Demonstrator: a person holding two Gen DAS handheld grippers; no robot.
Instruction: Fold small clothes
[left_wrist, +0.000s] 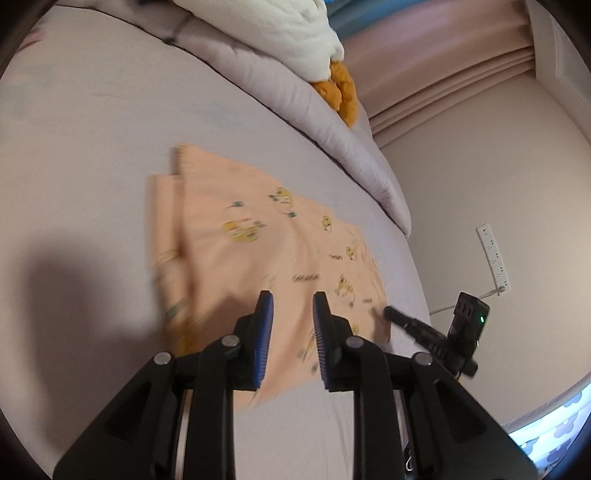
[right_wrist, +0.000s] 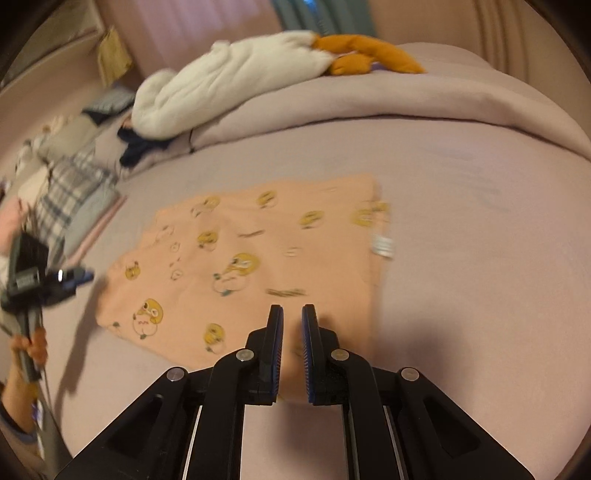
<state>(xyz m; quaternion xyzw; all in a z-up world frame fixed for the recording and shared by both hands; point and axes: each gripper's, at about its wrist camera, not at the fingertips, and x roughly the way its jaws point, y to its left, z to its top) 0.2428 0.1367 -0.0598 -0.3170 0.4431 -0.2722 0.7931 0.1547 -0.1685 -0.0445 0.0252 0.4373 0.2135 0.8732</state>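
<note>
A small peach garment (left_wrist: 258, 251) with yellow cartoon prints lies flat on the pale lilac bed sheet (left_wrist: 92, 147), partly folded. It also shows in the right wrist view (right_wrist: 243, 258). My left gripper (left_wrist: 292, 301) hovers over its near edge, jaws apart and empty. My right gripper (right_wrist: 292, 312) hovers over the garment's near edge with a narrow gap between its jaws, holding nothing. The right gripper also shows in the left wrist view (left_wrist: 391, 314) at the garment's right corner. The left gripper shows at the left in the right wrist view (right_wrist: 79, 276).
A rolled lilac duvet (right_wrist: 369, 103) lies across the back of the bed with a white and orange plush toy (right_wrist: 258, 70) on it. Plaid and other folded clothes (right_wrist: 70, 192) sit at the far left. A wall and power strip (left_wrist: 493, 256) are to the right.
</note>
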